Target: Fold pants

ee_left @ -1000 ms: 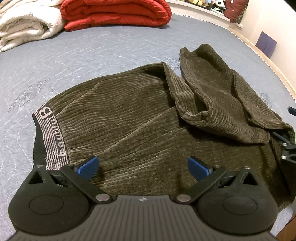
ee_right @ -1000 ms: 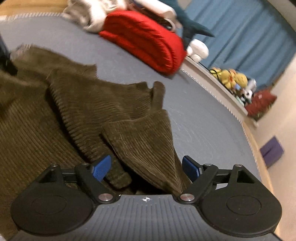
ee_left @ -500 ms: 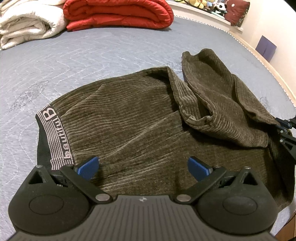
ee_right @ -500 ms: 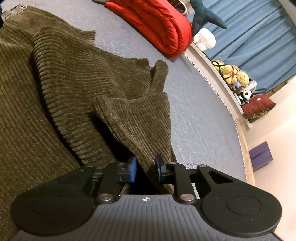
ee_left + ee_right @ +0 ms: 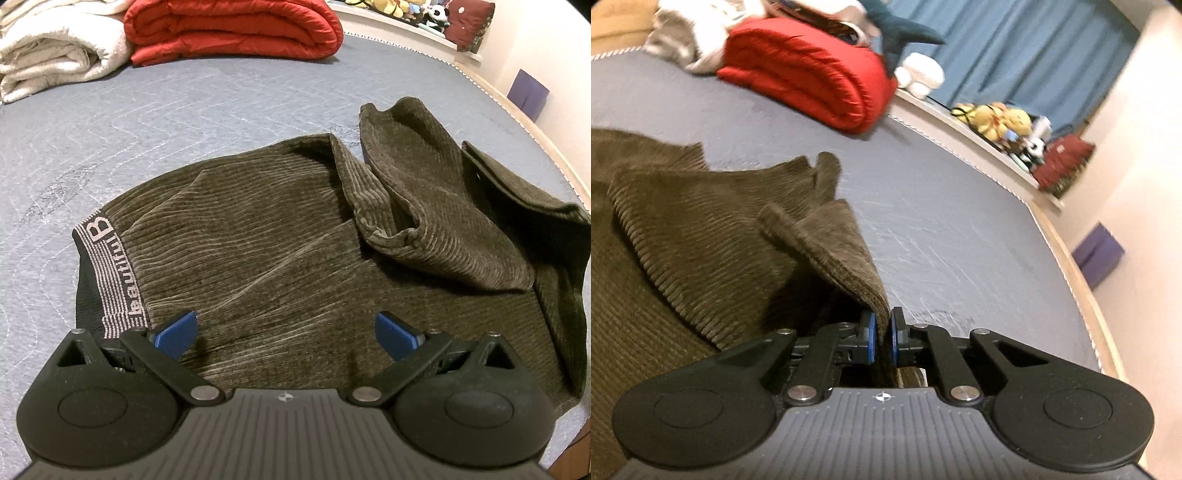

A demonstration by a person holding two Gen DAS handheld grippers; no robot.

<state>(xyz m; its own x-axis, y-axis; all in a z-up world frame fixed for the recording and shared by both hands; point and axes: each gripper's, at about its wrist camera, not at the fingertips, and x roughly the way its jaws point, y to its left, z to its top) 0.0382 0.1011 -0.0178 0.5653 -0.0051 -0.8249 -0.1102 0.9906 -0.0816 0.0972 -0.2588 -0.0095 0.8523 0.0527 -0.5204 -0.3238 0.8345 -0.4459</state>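
1. Two grippers: the pants (image 5: 280,236) lie crumpled on the bed (image 5: 184,122), spread ahead of and under the left gripper (image 5: 284,332), jaws wide apart; it should pin the cloth.
2. The right gripper (image 5: 881,338) has its jaws clamped on a leg hem (image 5: 849,258); lift slowly, pulling straight.
3. Blur hides how much cloth sits between the right jaws.

The grey quilted bed (image 5: 221,110) carries olive corduroy pants (image 5: 277,240), a red quilt (image 5: 229,29) and a white blanket (image 5: 55,55).
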